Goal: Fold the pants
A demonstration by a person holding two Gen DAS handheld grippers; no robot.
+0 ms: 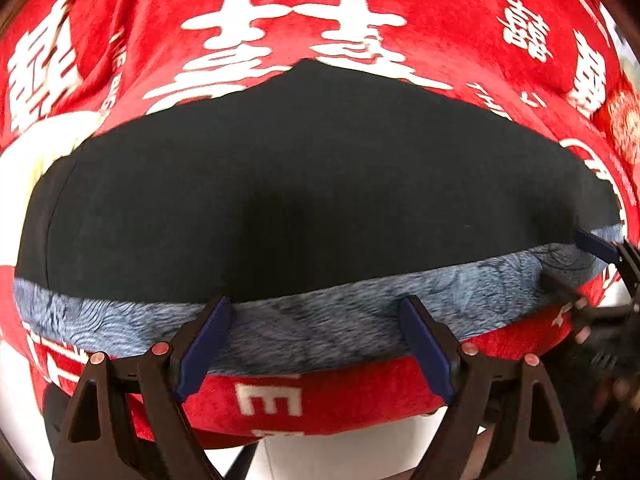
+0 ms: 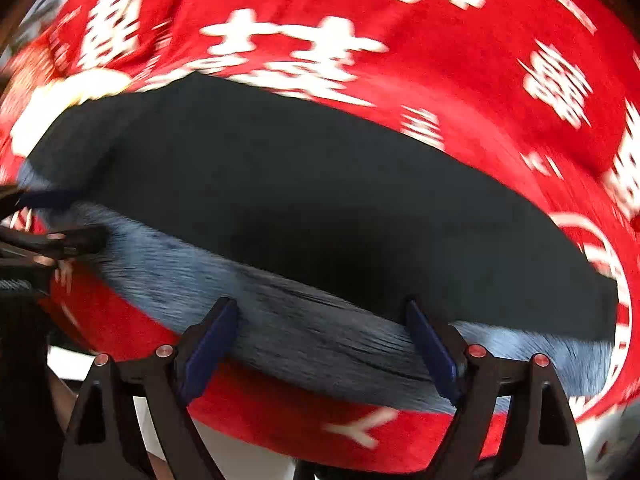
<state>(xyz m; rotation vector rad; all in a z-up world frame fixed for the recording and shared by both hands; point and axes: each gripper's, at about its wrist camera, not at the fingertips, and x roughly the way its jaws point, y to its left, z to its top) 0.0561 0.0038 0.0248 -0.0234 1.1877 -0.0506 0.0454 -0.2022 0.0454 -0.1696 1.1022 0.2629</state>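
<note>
Lying flat on the red blanket (image 1: 320, 32), the pants (image 1: 312, 184) show as a black folded panel with a strip of grey fleece lining (image 1: 320, 328) exposed along the near edge. The long axis of this panel runs from side to side across both views, so the fleece edge lies crosswise in front of both tools.

The left gripper (image 1: 316, 344) has its jaws spread wide, and nothing is clamped; the fleece strip passes just between and beyond the tips. The right gripper (image 2: 320, 348) is also spread wide and empty, above the same strip. This view is blurred.

In the left view, the right tool appears at the far right end of the fleece edge. In the right view, the left tool appears at the far left end. So each hand seems nearest to its own end of the near edge. I judge that the next move is to pinch this edge at both ends and carry it away, over the black panel.
</note>
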